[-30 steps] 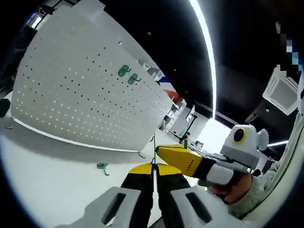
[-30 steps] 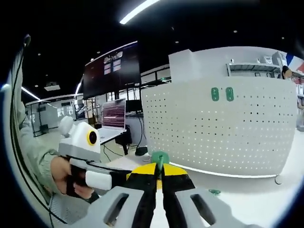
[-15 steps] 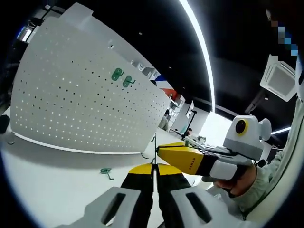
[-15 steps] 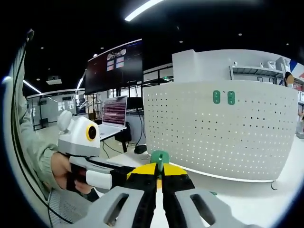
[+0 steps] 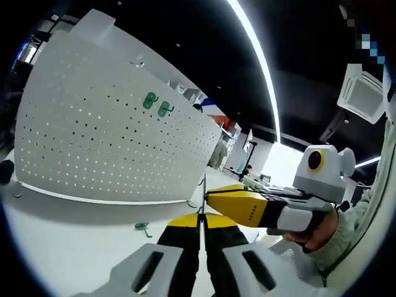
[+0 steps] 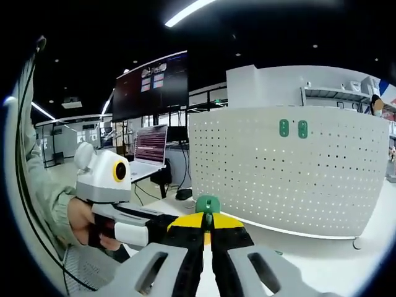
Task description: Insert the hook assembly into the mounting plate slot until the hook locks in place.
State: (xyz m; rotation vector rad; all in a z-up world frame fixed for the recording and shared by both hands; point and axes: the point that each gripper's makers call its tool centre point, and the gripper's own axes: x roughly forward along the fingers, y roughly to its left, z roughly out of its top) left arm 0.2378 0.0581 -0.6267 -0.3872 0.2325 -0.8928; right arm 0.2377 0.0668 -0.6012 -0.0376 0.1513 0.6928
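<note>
On the white table, left gripper view: a loose green hook lies before the pegboard, which carries two mounted hooks.
Left gripper: jaws pressed together on a thin wire.
Right gripper view: right gripper is clenched on a green hook piece, level, aimed at the pegboard.
Person's left hand: grips the other tool's handle.

Nothing legible — the wall screen and laptop show only blurred lines.

Dark ceiling with light strips, wall screen, laptop on desk
</note>
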